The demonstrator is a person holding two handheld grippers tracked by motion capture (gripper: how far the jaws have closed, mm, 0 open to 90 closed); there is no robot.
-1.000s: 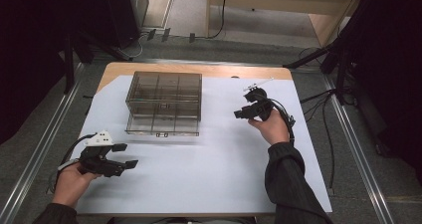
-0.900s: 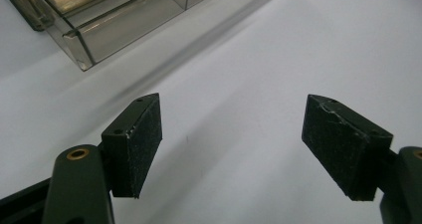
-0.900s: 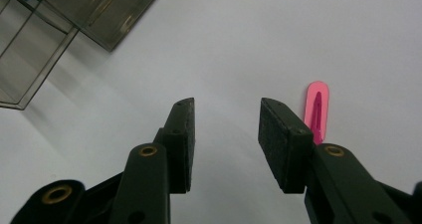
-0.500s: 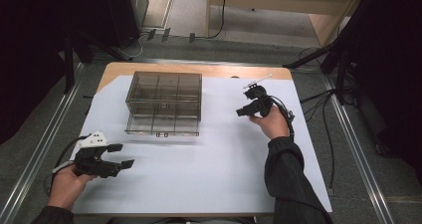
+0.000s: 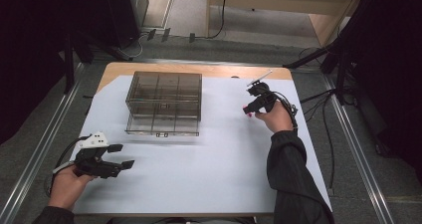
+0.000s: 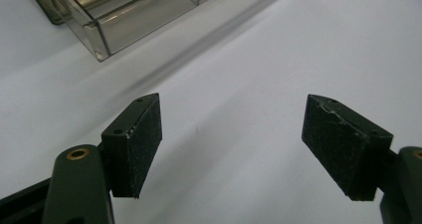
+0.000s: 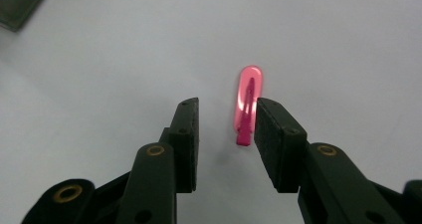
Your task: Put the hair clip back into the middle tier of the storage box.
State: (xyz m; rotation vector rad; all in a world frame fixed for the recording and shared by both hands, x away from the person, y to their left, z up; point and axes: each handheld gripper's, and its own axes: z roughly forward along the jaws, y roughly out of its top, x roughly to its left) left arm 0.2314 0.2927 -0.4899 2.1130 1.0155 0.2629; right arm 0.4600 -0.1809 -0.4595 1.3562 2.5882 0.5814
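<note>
Pink clip [image 7: 248, 104] flat on white table sheet [image 7: 323, 35], beside right tool [image 7: 226, 129]'s right pad, jaws closing, nothing gripped

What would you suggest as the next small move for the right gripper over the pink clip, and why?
Probably shift the right gripper slightly toward the pink clip, then lower. Its jaws have just been closing, yet the clip lies on the white sheet against one pad's inner edge, not centred in the gap.

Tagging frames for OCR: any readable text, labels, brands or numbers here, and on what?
None readable.
Clear compartment box: no label; the small dark mark on its front is too small to tell.
Pink clip: no print.
White table cover: blank.
</note>
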